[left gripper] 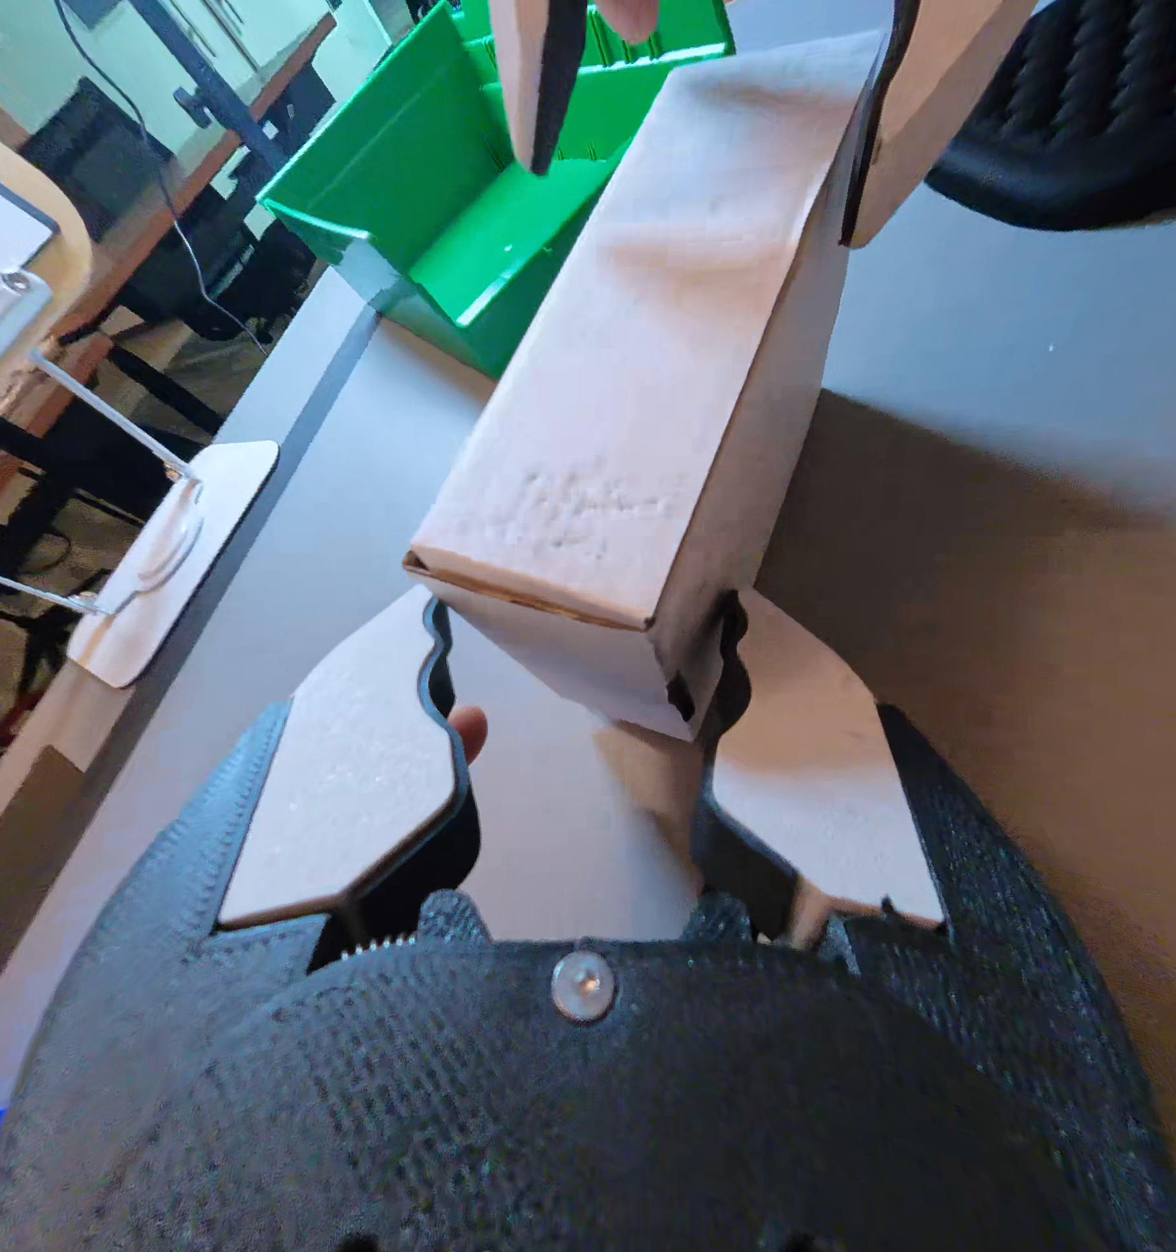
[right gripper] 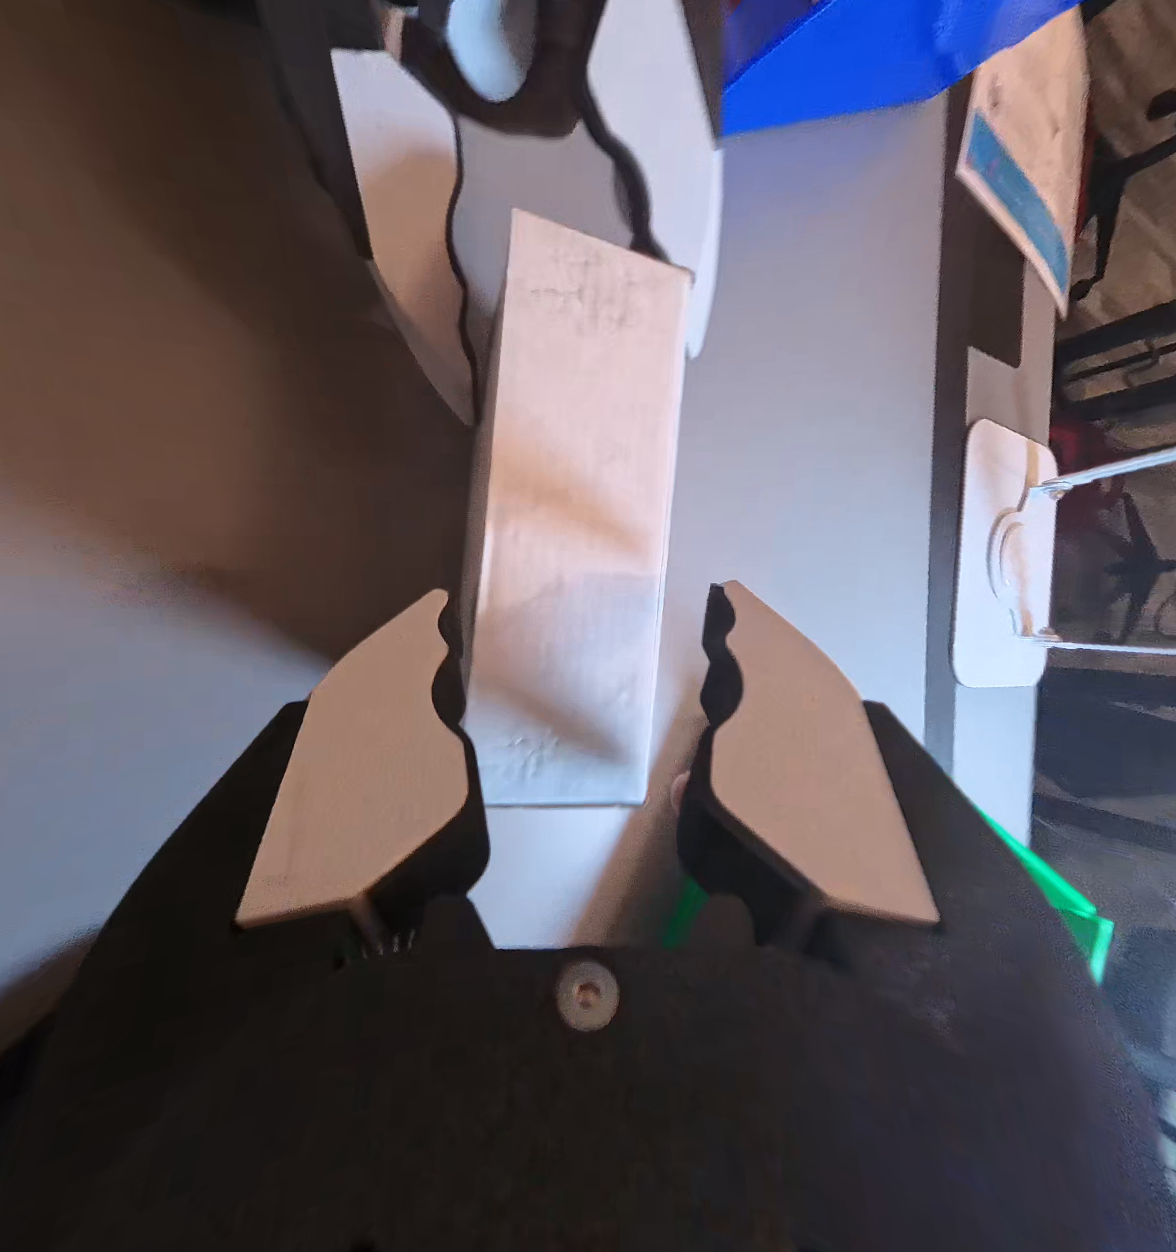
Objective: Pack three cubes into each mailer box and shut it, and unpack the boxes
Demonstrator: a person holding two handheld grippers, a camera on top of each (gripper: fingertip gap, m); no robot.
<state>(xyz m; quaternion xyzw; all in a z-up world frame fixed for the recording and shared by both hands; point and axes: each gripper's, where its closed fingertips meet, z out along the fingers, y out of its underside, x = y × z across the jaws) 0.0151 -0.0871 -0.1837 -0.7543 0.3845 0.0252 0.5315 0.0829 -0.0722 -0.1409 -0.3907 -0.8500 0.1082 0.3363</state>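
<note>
The closed white mailer box [left gripper: 639, 379] lies on the grey table [left gripper: 978, 325], between both spread grippers: left gripper [left gripper: 585, 637] at its near end, right gripper [right gripper: 581, 610] at its far end. Probably the unpacking starts; next, lift the lid edge.

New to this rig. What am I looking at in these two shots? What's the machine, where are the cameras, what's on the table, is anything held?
There is no robot: a person holds a two-finger gripper in each hand, and each carries a camera looking forward along its fingers.

The left wrist view shows the left gripper at the near end of a closed white mailer box that lies on a grey table. Its jaws are apart; one finger touches the box's corner, so nothing is clamped.

The right wrist view shows the same box from the opposite end, with the right gripper open around it.

Past the box stands an empty green bin. A blue bin shows in the right wrist view. No cubes are visible.
</note>
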